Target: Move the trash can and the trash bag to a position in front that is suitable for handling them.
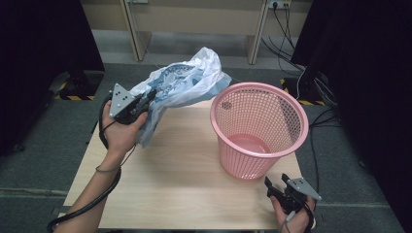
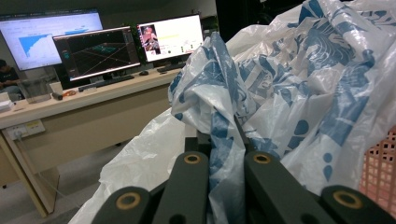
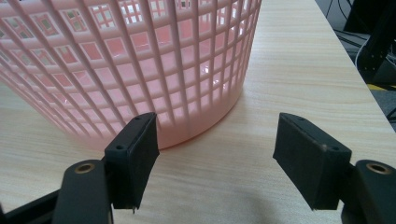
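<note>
Ample bare table beside basket

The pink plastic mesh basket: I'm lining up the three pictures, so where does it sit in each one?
High view: the pink plastic mesh basket stands right of centre on the wooden table.
Left gripper view: a strip of its pink mesh at the lower right edge, behind the white and blue plastic bag.
Right gripper view: its wall across the upper left.
Shared landmark: the basket's square-holed pink mesh.
</note>
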`<state>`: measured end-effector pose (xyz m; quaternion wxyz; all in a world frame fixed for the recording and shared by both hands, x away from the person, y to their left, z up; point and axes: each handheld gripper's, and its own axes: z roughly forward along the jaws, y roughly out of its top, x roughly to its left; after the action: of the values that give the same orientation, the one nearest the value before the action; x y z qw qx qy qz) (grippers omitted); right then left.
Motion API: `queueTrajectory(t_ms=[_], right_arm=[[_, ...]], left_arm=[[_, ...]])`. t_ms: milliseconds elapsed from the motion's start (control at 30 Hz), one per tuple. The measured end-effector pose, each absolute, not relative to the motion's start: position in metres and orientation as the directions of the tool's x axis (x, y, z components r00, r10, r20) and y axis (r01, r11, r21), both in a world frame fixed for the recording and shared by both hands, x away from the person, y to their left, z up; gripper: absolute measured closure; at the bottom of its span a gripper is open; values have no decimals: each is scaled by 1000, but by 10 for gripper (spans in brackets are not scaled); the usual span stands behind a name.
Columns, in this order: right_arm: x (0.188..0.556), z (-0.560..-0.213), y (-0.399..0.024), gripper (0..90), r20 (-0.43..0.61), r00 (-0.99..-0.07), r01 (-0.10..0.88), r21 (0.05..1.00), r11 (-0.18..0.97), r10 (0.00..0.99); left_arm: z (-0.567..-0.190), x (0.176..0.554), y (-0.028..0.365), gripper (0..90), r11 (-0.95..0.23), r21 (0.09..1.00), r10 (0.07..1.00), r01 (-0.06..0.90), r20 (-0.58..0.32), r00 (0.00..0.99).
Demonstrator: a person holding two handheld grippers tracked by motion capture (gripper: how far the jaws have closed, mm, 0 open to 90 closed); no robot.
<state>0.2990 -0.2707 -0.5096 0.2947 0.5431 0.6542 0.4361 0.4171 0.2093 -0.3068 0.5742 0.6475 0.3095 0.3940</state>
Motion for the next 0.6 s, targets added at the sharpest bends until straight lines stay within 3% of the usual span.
queueTrajectory(t_ms=[600], right_arm=[[299,-510,-270,309,86,-239,453,891,33,967]], left_arm=[[-276,415,168,896,-131,983,819,-132,182,544]])
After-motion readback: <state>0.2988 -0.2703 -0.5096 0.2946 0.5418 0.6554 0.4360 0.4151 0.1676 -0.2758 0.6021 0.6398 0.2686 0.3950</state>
